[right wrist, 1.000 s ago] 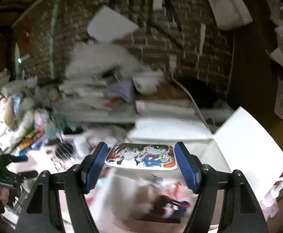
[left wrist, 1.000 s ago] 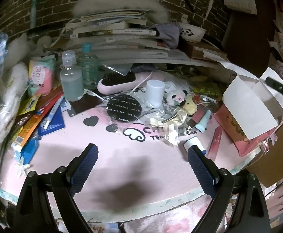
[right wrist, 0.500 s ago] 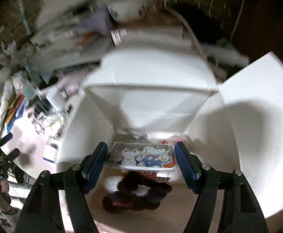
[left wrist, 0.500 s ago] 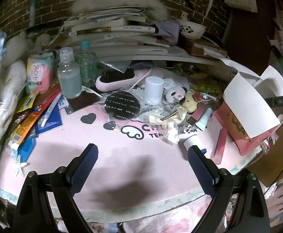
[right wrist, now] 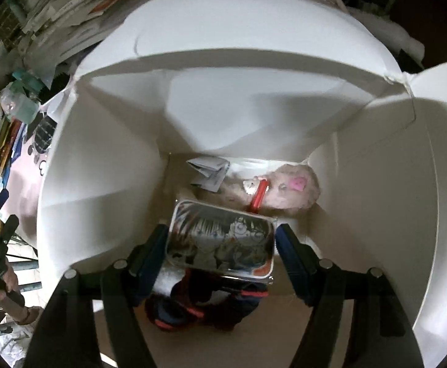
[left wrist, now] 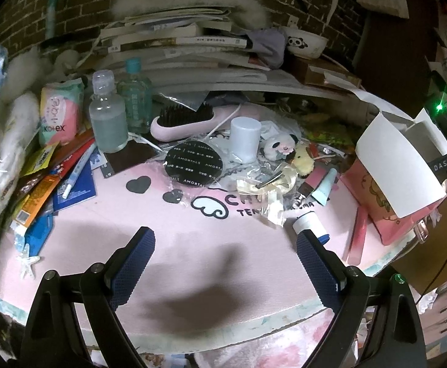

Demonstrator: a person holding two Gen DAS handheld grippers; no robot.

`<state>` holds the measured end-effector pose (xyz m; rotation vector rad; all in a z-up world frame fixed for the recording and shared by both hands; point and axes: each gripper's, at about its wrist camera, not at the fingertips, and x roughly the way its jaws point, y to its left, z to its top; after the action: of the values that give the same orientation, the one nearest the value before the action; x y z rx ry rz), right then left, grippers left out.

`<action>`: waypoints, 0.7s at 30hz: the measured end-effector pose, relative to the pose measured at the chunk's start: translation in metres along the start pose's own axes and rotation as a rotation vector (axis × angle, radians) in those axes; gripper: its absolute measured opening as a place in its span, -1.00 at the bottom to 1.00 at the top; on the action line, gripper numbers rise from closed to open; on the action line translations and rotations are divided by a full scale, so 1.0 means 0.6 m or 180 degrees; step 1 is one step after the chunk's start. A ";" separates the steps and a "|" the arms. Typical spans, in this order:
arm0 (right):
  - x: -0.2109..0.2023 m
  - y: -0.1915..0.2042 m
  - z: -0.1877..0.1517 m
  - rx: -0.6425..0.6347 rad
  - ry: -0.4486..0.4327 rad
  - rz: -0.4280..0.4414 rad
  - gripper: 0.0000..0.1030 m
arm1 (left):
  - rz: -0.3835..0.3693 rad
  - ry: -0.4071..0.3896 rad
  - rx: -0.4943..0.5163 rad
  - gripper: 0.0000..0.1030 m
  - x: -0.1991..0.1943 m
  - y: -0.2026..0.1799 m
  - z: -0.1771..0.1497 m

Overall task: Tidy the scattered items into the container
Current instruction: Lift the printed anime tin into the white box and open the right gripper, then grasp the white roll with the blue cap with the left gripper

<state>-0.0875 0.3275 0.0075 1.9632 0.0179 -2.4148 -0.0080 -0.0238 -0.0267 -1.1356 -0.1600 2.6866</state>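
My right gripper point(right wrist: 220, 230) points down into the open white box point(right wrist: 254, 98), shut on a flat tin with a cartoon picture point(right wrist: 220, 242). The tin hangs inside the box above a pale plush toy point(right wrist: 291, 190), a red tube point(right wrist: 258, 194) and a folded paper point(right wrist: 211, 173). My left gripper point(left wrist: 223, 236) is open with nothing between its fingers, low over the pink table point(left wrist: 168, 233). Beyond it lie a round black compact point(left wrist: 192, 165), a white cylinder point(left wrist: 245, 138), a panda plush point(left wrist: 280, 147), a teal tube point(left wrist: 324, 188) and a white-capped tube point(left wrist: 308, 224).
The white box point(left wrist: 398, 165) stands at the table's right edge. A pink hairbrush point(left wrist: 186, 119) and two bottles point(left wrist: 108, 122) sit at the back, packets and a pen point(left wrist: 76, 171) at the left. Stacked books point(left wrist: 177, 40) and a brick wall close off the rear.
My right gripper has tipped downward and sunk into the white box, still with the tin in it. The left gripper has kept still.
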 end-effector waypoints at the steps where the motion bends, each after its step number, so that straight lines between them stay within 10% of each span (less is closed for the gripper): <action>1: 0.000 -0.002 -0.001 0.0016 0.0009 0.0006 0.33 | 0.0001 0.0010 0.0012 0.79 0.002 -0.001 0.000; 10: -0.024 0.003 -0.005 0.0015 -0.0153 -0.0055 0.38 | 0.0034 0.0013 0.0051 0.79 0.017 -0.018 0.003; 21: -0.129 0.039 -0.070 -0.0283 -0.1479 -0.0231 0.58 | -0.0173 -0.0025 0.0602 0.79 0.022 -0.096 -0.022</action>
<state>-0.0302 0.3065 0.0748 1.3483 0.1838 -2.7972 0.0014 0.0353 -0.0346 -1.0482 0.0603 2.5946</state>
